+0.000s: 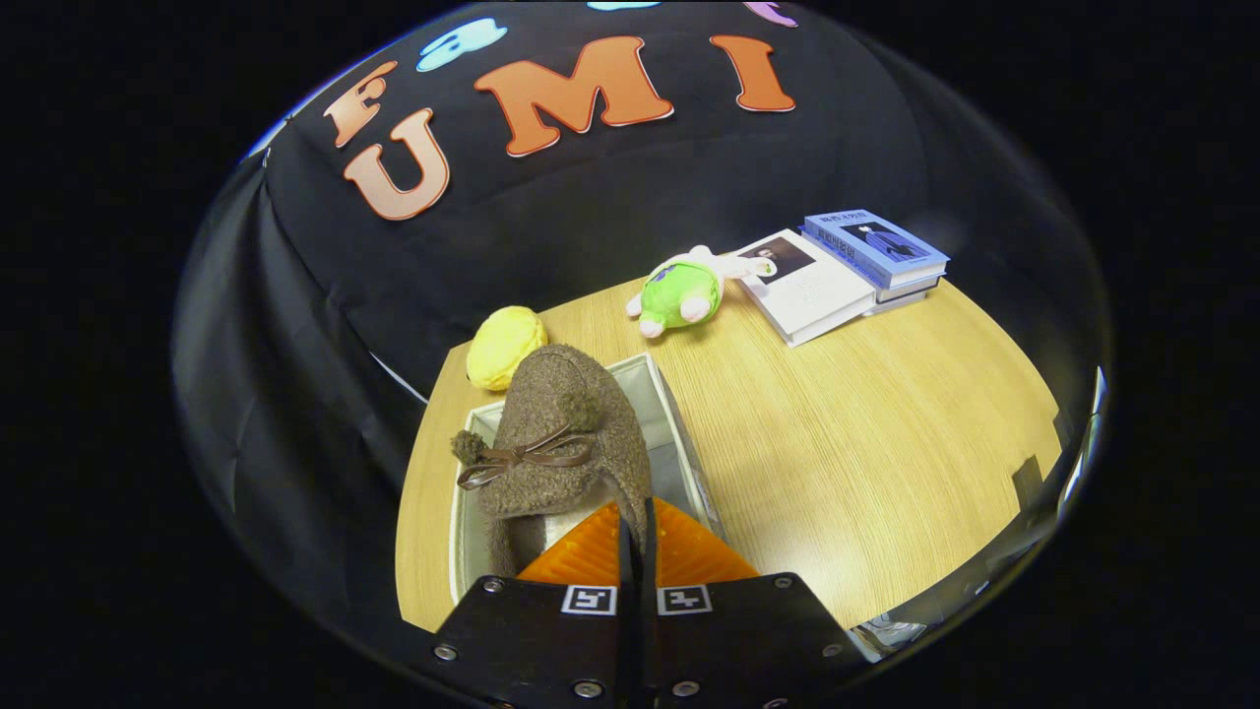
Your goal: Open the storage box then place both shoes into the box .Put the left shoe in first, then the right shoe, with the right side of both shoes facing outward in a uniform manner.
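A brown fuzzy shoe (561,443) with a small brown bow and pompoms hangs just ahead of my fingers, toe pointing away. My gripper (635,537) is shut on the shoe's heel rim, which is pinched between the two pads. The shoe hovers over the open grey storage box (679,433), which stands on the wooden table directly below. The shoe hides most of the box's inside, so I cannot tell what lies in it.
A yellow plush (504,345) sits just beyond the box's far corner. A green and white plush toy (684,292) lies further back. Past it are a white book (807,286) and a stack of blue books (876,251). Bare wooden tabletop (866,463) spreads beside the box.
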Motion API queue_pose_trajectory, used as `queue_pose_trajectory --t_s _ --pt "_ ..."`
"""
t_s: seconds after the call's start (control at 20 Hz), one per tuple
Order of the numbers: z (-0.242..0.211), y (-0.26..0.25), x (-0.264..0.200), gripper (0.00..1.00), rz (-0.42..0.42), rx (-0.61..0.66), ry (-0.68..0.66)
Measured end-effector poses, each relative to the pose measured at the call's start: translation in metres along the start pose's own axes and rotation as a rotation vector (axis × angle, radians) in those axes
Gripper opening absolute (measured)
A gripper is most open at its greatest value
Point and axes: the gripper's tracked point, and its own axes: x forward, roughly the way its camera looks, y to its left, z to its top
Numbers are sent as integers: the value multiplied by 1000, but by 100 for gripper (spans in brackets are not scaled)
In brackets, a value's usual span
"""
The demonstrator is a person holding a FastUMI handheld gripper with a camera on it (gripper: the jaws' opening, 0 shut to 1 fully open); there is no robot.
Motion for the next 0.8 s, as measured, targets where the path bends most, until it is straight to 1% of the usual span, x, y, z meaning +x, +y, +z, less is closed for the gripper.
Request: queue_pose_trajectory --t_s 0.25,0.35,0.4,0.45,0.5,0.55,0.65,0.7,0.75,0.8 --pt "-15 -5 25 1 -43 5 39" --pt "-24 -4 30 3 -62 13 60" --pt "-27 -1 31 5 -55 23 67" --pt "-24 5 28 10 -36 32 63" --pt "-22 9 27 25 -18 31 58" --pt "-18 12 20 32 -9 19 47" --pt "-4 15 11 60 -6 -28 7" --pt "1 16 5 78 -4 -50 -11" --pt "9 16 0 84 1 -65 -32" --pt "15 18 -6 94 5 -74 -49"
